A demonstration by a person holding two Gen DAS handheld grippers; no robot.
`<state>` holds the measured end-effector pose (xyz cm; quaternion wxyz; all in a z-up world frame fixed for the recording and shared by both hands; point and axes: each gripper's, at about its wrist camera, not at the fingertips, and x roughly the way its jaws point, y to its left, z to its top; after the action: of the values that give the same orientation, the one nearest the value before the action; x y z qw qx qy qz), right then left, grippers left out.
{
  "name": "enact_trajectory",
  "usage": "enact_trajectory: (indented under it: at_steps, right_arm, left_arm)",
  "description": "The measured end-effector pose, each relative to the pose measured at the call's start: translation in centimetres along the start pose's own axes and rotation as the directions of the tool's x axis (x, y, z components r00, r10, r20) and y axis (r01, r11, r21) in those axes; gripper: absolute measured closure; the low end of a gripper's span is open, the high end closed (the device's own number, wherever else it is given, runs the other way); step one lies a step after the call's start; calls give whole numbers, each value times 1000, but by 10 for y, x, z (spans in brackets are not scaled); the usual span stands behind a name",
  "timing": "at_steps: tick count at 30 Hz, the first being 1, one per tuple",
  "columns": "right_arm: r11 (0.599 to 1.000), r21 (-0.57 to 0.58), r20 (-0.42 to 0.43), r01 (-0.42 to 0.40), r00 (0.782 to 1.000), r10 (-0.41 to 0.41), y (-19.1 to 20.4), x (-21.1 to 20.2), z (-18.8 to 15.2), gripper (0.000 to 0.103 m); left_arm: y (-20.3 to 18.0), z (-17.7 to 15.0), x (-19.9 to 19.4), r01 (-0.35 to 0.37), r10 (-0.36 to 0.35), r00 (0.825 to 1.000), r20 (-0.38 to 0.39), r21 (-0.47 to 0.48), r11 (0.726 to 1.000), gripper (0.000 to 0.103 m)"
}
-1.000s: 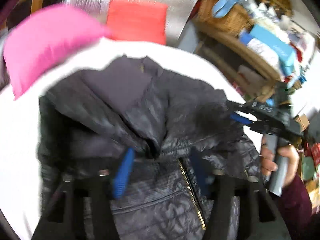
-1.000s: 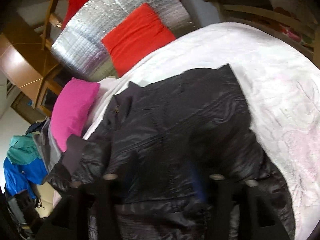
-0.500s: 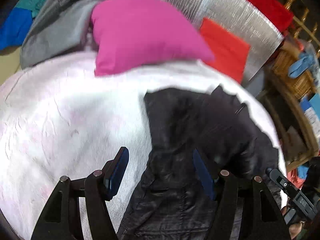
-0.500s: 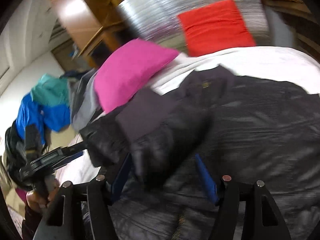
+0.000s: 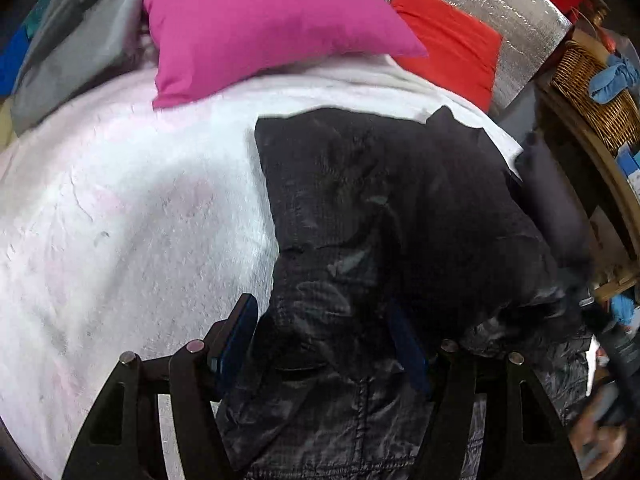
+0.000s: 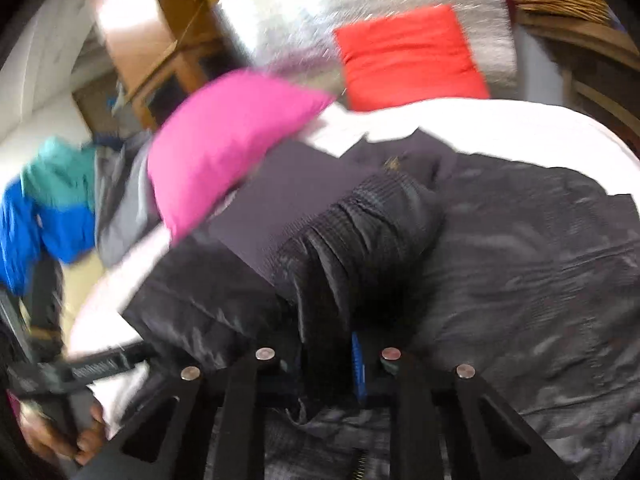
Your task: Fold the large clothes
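Jacket: the black quilted jacket (image 5: 400,216) lies spread on the white bed cover (image 5: 120,208), on the side away from the pink pillow (image 5: 260,24).
Left gripper: the left gripper (image 5: 324,344) hangs over the jacket's near edge, jaws apart, one blue pad over the white cover and the other over the dark fabric, nothing pinched.
Right gripper: the right gripper (image 6: 332,356) has its jaws clamped together on a bunched fold of the jacket (image 6: 360,240), a gathered sleeve or cuff rising just ahead of them.
Left wrist view only: a wicker basket (image 5: 592,92) on wooden shelving at the right edge, and the person's right hand (image 5: 600,436), blurred, low in the corner.
Right wrist view only: a gold zip (image 6: 362,462) at the bottom, a blue and teal garment (image 6: 48,208) heaped at the left, and the person's left hand (image 6: 60,432) round a handle.
Both views: the red cushion (image 6: 408,56) leans on a silver foil panel (image 6: 360,8).
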<state>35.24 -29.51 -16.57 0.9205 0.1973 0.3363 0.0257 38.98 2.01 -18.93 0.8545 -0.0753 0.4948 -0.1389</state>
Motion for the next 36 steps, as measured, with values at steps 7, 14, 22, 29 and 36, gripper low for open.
enact_trajectory:
  at_steps: [7,14,22,29,36]
  right_arm:
    - [915,379,63,-143,990,129,-105,-65,4,83]
    - [733,671,-42,-111,981,188,-177,-52,-21,33]
    - [739,665,54,-108,994,96,-185,-69,-9,29]
    - [653,726,189,-215,976,111,-213,-92,-10,27]
    - [794,607,10,38,998,-56,-197,-72,-6,88]
  left_arm:
    - [-41,-10,-16,-43,26,995,94,179,983,36]
    - [-74,-26,6,-168,151,986,76,332,928,35]
    - [-76,-27,10,-179,156,983,95,329,927,35]
    - [-77,-32,6,-196,166,979,115,344,918,35]
    - [-80,-33,6,-220,183,974,137,354,909,35]
